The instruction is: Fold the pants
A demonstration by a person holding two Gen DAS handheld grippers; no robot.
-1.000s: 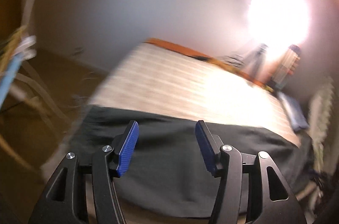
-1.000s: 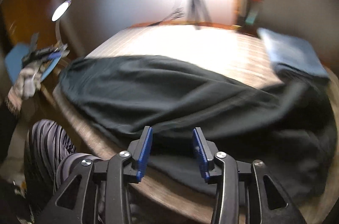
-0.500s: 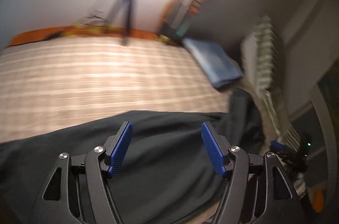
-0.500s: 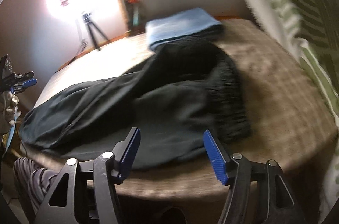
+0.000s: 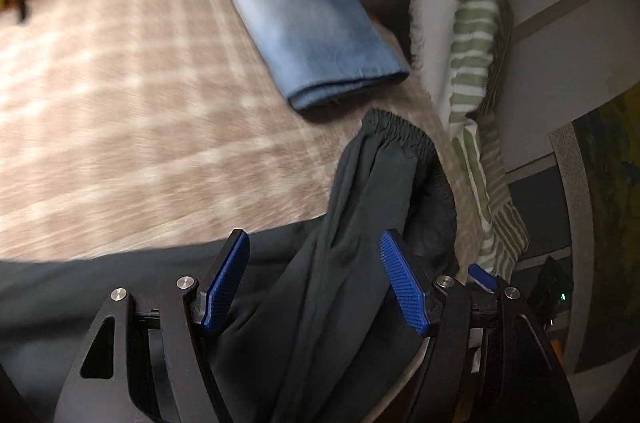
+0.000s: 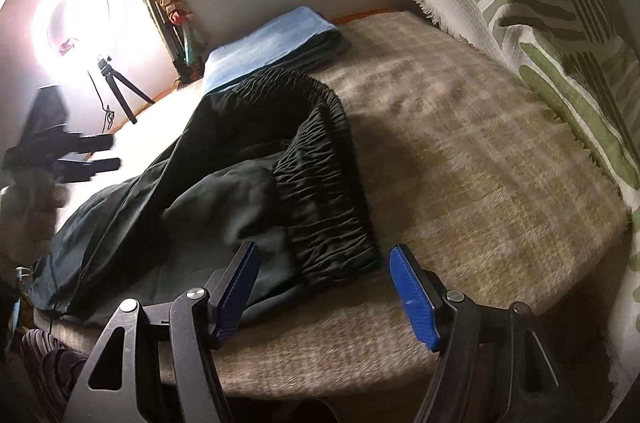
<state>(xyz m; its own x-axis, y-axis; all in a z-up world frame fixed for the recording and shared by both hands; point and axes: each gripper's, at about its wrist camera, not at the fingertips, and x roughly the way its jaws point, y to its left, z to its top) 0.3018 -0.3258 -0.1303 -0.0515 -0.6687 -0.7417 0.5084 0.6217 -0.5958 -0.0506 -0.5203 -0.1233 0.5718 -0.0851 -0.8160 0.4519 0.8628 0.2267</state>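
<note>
Fingers (image 6: 414, 297) on both grippers spread wide, nothing held. Black pants (image 6: 224, 179) rumpled on bed (image 6: 460, 151), waistband (image 6: 332, 207) nearest right gripper (image 6: 324, 287). Advice: pinch waistband corners w/ right and left gripper (image 5: 314, 281), pull flat before folding.

Dim room; glare is cast by ring light (image 6: 74, 19); motion blur and fisheye edge vignetting are noted.

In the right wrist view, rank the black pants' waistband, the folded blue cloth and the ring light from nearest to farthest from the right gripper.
From the right gripper, jaws open:
1. Waistband of the black pants: just ahead of the fingertips, centre.
2. Folded blue cloth: beyond the pants, near the far wall.
3. Ring light: far left, at the wall on its tripod.
</note>
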